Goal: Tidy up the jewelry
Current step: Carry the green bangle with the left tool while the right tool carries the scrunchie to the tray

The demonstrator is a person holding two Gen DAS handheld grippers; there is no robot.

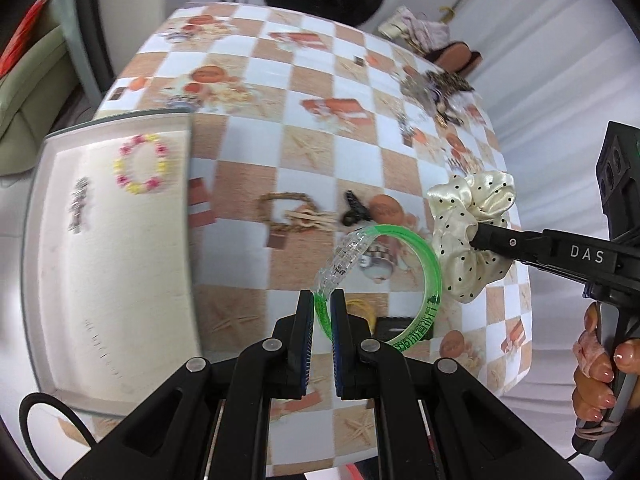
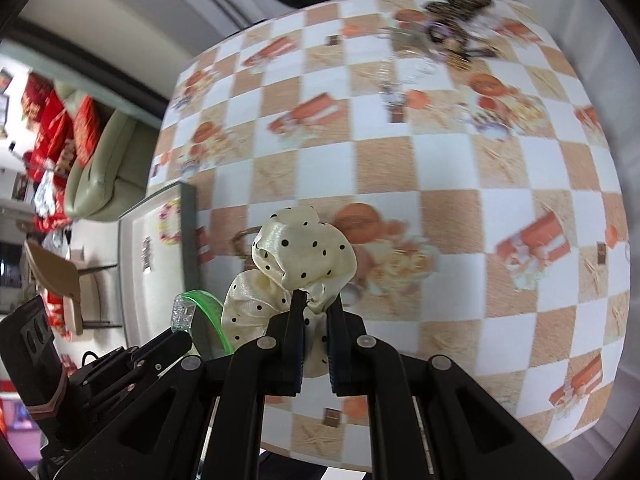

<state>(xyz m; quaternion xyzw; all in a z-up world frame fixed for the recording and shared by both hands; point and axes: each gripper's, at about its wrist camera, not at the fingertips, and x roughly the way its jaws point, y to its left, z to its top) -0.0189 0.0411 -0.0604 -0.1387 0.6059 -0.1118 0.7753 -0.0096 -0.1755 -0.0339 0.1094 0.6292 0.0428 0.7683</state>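
My left gripper (image 1: 322,300) is shut on a green and clear plastic bangle (image 1: 416,248) and holds it above the table. My right gripper (image 2: 316,300) is shut on a cream polka-dot scrunchie (image 2: 300,256), also held in the air; the scrunchie shows in the left wrist view (image 1: 472,220) just right of the bangle. The bangle shows in the right wrist view (image 2: 204,304) at lower left. A white tray (image 1: 120,280) lies at the table's left and holds a pink and yellow bead bracelet (image 1: 140,164) and a silver piece (image 1: 79,204).
On the checkered tablecloth (image 1: 320,152) lie a straw-coloured ring (image 1: 288,212), a small black clip (image 1: 354,208) and a yellow band (image 1: 362,308) under the bangle. A heap of mixed jewelry (image 1: 436,92) sits at the far right corner; it also shows in the right wrist view (image 2: 452,40).
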